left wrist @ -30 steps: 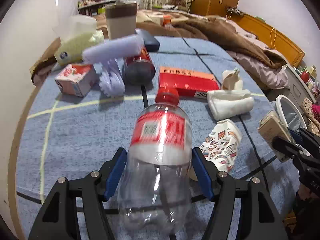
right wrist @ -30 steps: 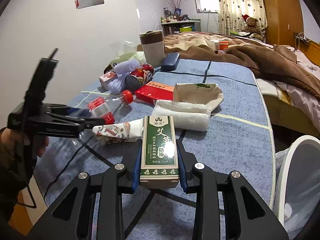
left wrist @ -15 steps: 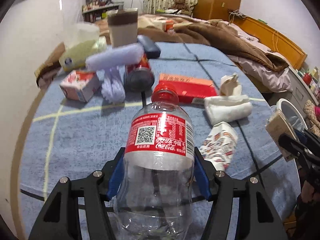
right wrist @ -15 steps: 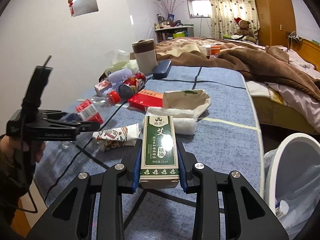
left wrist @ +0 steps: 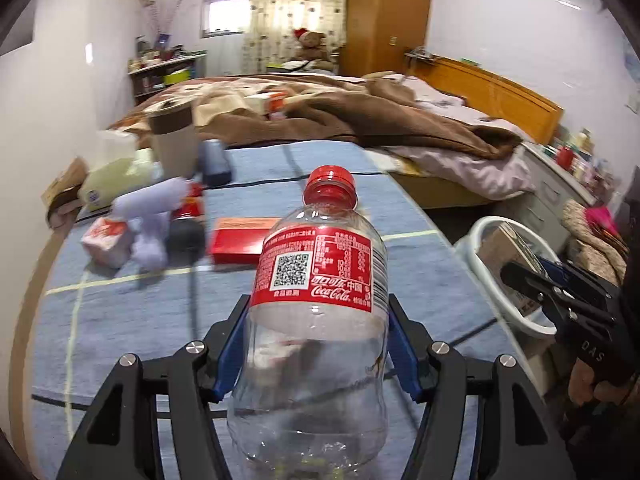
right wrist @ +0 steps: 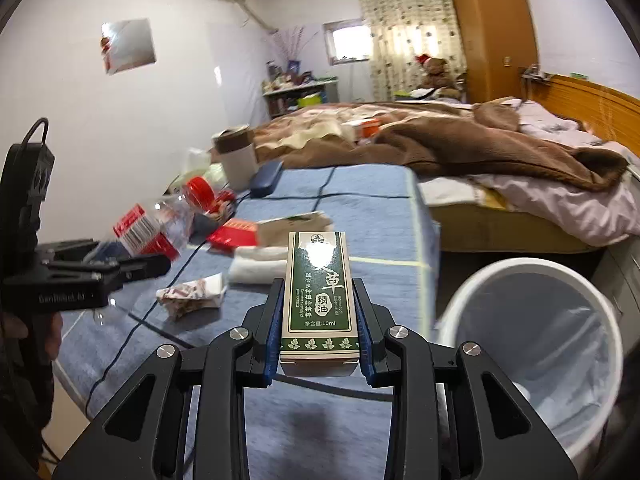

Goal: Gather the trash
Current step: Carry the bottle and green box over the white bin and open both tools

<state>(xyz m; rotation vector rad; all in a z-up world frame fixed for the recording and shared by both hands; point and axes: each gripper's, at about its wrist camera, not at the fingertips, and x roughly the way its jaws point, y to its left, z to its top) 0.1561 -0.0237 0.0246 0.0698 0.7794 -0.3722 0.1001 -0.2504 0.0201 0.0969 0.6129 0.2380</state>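
Bottle (left wrist: 318, 320) and box (right wrist: 319, 300) have both come up off the blue bed (right wrist: 360, 200) since a second ago: then the bottle lay low over the cover, now it stands high at the centre of the left wrist view, red cap up, with the left gripper (left wrist: 316, 344) clamped on its clear lower body. The right gripper (right wrist: 319, 312) holds the green box squeezed between its blue fingers (right wrist: 274, 332), as it did before. What has changed most is the bin (right wrist: 532, 344): in the right wrist view it has swung from the far right edge to fill the lower right of the frame, its white liner open and nearly empty (one small scrap shows at the bottom). Both hands, I judge, are carrying their loads toward it, the box closer. Left on the bed at mid left are a crumpled cup (right wrist: 192, 294), a rolled towel (right wrist: 260, 266) and a red carton (right wrist: 234, 232), so more trips remain.
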